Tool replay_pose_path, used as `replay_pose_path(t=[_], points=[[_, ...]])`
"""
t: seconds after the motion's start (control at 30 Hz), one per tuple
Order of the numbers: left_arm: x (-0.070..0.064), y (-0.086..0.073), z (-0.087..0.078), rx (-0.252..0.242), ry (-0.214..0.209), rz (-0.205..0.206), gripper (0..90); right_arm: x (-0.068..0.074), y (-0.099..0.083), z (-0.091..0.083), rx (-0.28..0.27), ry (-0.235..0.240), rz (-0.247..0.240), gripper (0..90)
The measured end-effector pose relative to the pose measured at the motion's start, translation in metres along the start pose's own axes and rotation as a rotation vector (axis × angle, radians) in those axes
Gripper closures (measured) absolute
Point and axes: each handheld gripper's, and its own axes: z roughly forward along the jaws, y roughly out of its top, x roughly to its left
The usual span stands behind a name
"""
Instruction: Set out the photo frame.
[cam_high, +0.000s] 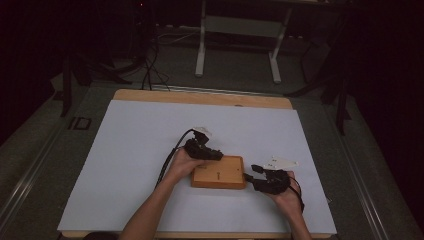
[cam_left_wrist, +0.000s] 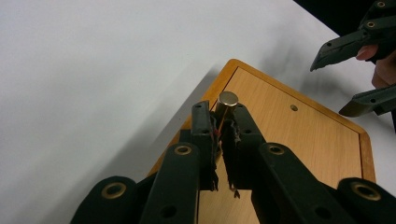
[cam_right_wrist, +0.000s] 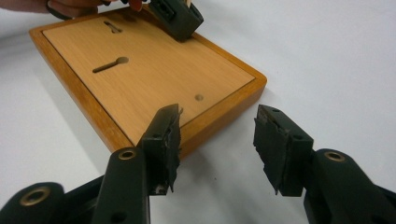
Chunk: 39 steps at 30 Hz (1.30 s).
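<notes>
I count one wooden board (cam_high: 218, 172) on the white sheet (cam_high: 135, 150), lying near the front edge of the table (cam_high: 200, 97), between my two grippers. My left gripper (cam_left_wrist: 219, 120) sits over the board's left end with its jaws pressed together on one small metal peg (cam_left_wrist: 227, 100); in the left gripper view the peg's round top pokes out just past the jaw tips, above the board near its corner. My right gripper (cam_right_wrist: 217, 135) is at the board's right end, jaws spread wide with nothing between them: one jaw hangs over the board's corner, the other over the sheet just beside it. On the board's face I count two keyhole slots (cam_right_wrist: 110, 64) and one small round hole (cam_right_wrist: 199, 98). Two hands (cam_high: 182, 161) hold the grippers, one each.
</notes>
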Motion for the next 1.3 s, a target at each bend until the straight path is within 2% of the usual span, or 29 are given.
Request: replay_pose_path(t=[0.2, 0.37, 0.77, 0.87, 1.07, 1.17, 1.3], points=[[0.0, 0.002, 0.0, 0.018, 0.001, 0.004, 84.0, 0.001, -0.002, -0.004, -0.002, 0.009, -0.002, 49.4], [0.003, 0.002, 0.001, 0.005, -0.006, -0.007, 84.2, 0.002, -0.001, -0.007, -0.014, 0.013, -0.009, 49.3], [0.006, 0.003, 0.001, 0.003, -0.012, -0.026, 84.6, 0.009, 0.005, -0.011, -0.055, 0.087, -0.029, 41.6], [0.007, 0.004, 0.001, 0.006, -0.013, -0.029, 84.7, 0.013, 0.006, -0.008, -0.041, 0.118, -0.048, 35.9], [0.008, 0.005, 0.002, 0.002, -0.016, -0.04, 84.7, 0.017, 0.004, 0.001, 0.008, 0.134, -0.075, 23.7], [0.009, 0.005, 0.002, 0.003, -0.017, -0.042, 84.7, 0.015, 0.001, 0.006, 0.035, 0.122, -0.082, 20.4], [0.01, 0.005, 0.002, 0.006, -0.02, -0.043, 84.8, 0.016, 0.0, 0.01, 0.04, 0.111, -0.102, 20.0]])
